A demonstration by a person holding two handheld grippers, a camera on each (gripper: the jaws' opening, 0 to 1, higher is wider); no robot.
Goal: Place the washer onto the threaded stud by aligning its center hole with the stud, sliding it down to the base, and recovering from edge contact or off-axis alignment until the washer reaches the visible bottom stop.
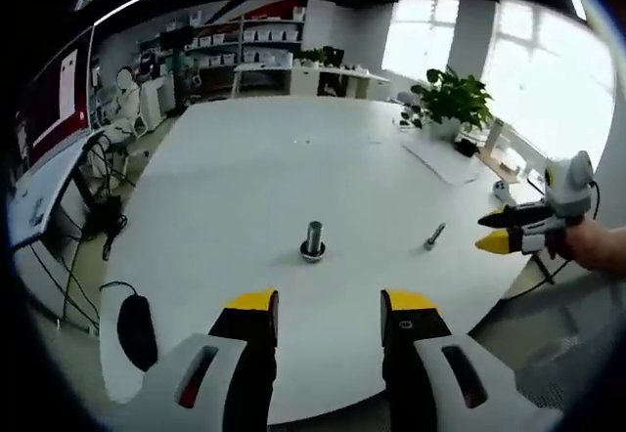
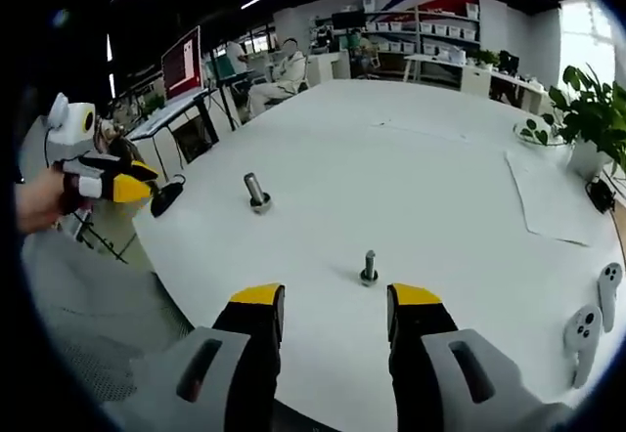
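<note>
Altogether two studs (image 2: 257, 193) (image 2: 369, 267) stand on the table (image 2: 430, 188); both grippers' jaws gape, holding nothing.

A large white table (image 1: 245, 188) stands in a bright office; shelves (image 1: 245, 46) line the far wall, windows (image 1: 489, 46) glow behind a potted plant (image 1: 452, 100)
</note>
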